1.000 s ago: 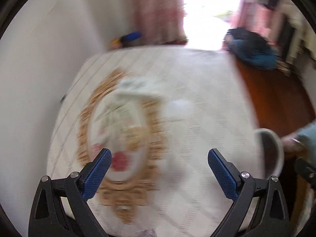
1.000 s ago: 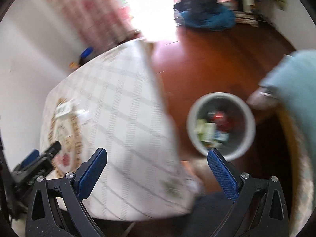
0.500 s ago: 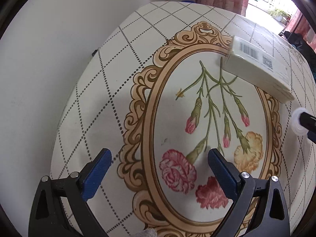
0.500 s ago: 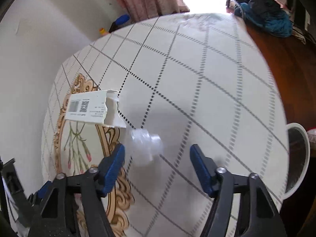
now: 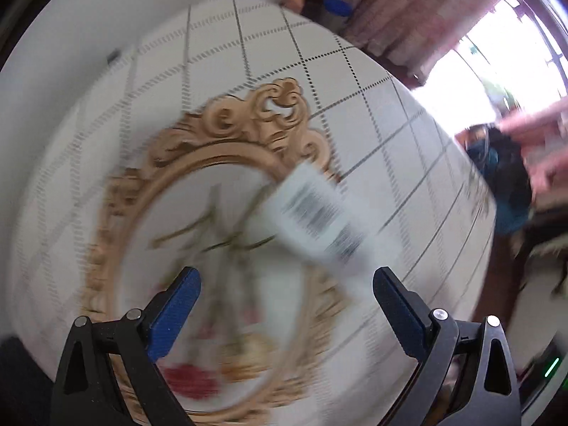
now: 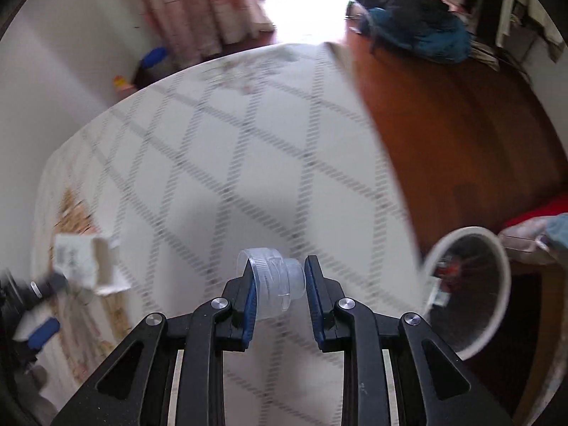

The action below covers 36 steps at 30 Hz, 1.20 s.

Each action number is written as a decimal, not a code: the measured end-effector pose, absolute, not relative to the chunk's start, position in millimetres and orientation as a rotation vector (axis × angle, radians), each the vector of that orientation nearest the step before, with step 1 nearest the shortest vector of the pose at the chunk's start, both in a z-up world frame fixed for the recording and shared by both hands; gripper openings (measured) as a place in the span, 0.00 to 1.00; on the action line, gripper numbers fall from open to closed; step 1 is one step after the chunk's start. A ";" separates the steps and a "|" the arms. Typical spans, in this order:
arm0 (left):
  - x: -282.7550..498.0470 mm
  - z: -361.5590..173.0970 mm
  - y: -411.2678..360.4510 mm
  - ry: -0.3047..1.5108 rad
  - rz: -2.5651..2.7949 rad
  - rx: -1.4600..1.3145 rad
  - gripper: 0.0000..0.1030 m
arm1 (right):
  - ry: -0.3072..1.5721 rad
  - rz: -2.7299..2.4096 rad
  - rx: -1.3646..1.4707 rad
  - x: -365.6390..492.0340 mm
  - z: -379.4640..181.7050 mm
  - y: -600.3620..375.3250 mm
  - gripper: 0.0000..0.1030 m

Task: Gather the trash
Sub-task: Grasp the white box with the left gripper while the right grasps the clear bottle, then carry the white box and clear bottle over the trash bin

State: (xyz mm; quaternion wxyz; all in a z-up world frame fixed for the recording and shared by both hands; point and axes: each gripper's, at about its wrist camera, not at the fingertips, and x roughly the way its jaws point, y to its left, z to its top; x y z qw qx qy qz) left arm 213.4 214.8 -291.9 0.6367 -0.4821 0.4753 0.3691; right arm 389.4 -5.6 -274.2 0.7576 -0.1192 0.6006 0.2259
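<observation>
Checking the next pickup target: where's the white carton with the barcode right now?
The white carton lies on the tablecloth over the gold frame print, ahead of the open left gripper; in the right wrist view it sits far left.

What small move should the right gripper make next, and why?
Probably lift and carry toward the bin. The right gripper has just been closing, and its pads now sit on both sides of the clear cap above the table. The bin stands just to its right on the floor.
</observation>
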 end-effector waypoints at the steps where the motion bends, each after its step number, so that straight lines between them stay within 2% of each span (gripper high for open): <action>1: 220.1 -297.0 222.7 1.083 0.854 -1.156 0.96 | 1.310 0.475 -0.260 398.5 -271.9 -8.7 0.25; 5: 245.4 -306.9 238.1 1.093 0.902 -1.228 0.96 | 1.312 0.436 -0.276 416.1 -268.7 -9.7 0.25; 6: 247.2 -308.1 236.2 1.098 0.920 -1.217 0.93 | 1.318 0.435 -0.278 418.1 -269.4 -8.9 0.25; 7: 249.0 -310.0 237.0 1.105 0.938 -1.201 0.78 | 1.323 0.434 -0.279 418.7 -270.9 -6.1 0.25; 9: 244.4 -309.3 228.2 1.119 0.956 -1.173 0.61 | 1.328 0.435 -0.282 420.0 -271.4 -6.6 0.25; 10: 244.7 -307.6 226.5 1.116 0.952 -1.152 0.57 | 1.333 0.439 -0.279 420.0 -272.2 -7.7 0.25; 13: 250.4 -305.9 219.1 1.160 0.893 -1.048 0.52 | 1.338 0.468 -0.277 413.3 -271.2 -10.8 0.25; 17: 242.6 -291.0 181.7 1.218 0.753 -0.768 0.51 | 1.366 0.552 -0.270 389.1 -266.1 -26.1 0.26; 22: 201.5 -297.7 131.4 1.342 0.549 -0.590 0.51 | 1.423 0.651 -0.309 347.8 -268.9 -54.7 0.26; 29: 170.7 -309.5 124.0 1.350 0.580 -0.603 0.52 | 1.481 0.649 -0.341 317.7 -285.0 -84.9 0.26; 36: 171.9 -314.1 91.6 1.324 0.631 -0.560 0.51 | 1.483 0.620 -0.364 315.7 -292.0 -88.1 0.26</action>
